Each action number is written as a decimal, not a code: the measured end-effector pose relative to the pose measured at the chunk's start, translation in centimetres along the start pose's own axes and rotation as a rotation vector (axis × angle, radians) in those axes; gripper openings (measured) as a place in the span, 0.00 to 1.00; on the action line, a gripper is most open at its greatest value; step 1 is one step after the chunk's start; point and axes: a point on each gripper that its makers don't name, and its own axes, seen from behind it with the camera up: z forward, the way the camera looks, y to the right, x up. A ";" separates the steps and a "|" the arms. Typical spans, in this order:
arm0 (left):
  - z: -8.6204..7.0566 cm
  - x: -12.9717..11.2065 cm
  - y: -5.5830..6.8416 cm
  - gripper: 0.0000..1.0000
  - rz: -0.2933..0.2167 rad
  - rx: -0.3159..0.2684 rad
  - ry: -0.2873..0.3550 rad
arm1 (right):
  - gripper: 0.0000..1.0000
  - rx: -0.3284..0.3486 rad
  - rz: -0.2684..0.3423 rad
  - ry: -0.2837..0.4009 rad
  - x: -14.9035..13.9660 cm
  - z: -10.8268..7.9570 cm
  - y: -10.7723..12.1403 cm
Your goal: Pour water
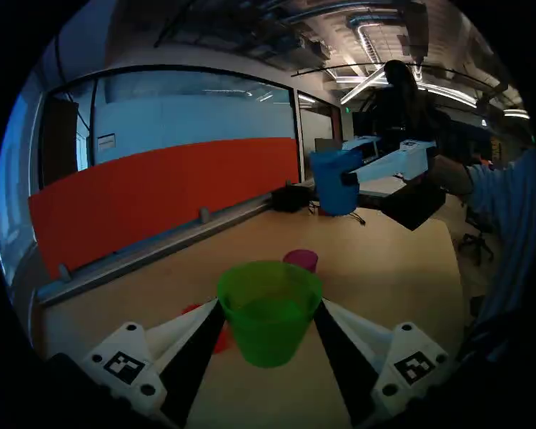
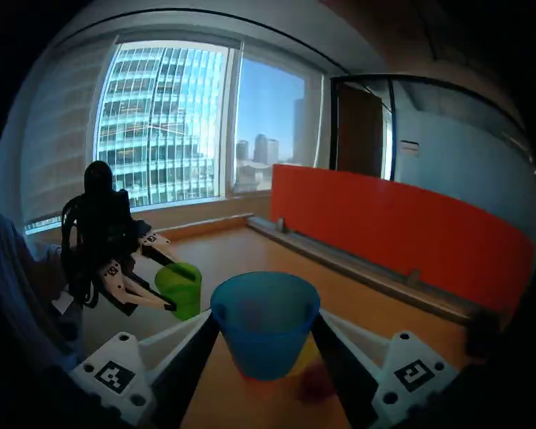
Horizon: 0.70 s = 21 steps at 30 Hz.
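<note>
my left fingers (image 1: pixel 196 350) clamp the green cup (image 1: pixel 269 314) between them, upright, mouth up; my right fingers (image 2: pixel 337 350) clamp the blue cup (image 2: pixel 266 325), upright too.

The green cup (image 1: pixel 270 314) and blue cup (image 2: pixel 266 325) look like smooth, translucent plastic. The left gripper (image 1: pixel 268 306) and right gripper (image 2: pixel 266 318) are matt white plastic, black along the inner faces. The table (image 1: pixel 382 250) is smooth pale wood, faintly sheened; the far orange panel (image 1: pixel 168 186) looks matt.

Grn cup (image 1: pixel 269 314) upright, blu cup (image 2: pixel 266 325) upright
</note>
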 end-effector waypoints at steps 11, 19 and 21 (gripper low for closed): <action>0.6 -2.8 -0.2 0.85 -0.005 -0.006 -0.079 | 0.90 0.024 0.009 -0.072 -3.8 1.2 -0.6; 1.2 -4.9 0.0 0.85 -0.010 -0.015 -0.128 | 0.90 0.049 0.007 -0.130 -6.4 1.9 -0.9; 1.3 -5.3 0.0 0.85 -0.012 -0.018 -0.138 | 0.90 0.053 0.007 -0.146 -7.1 2.0 -1.0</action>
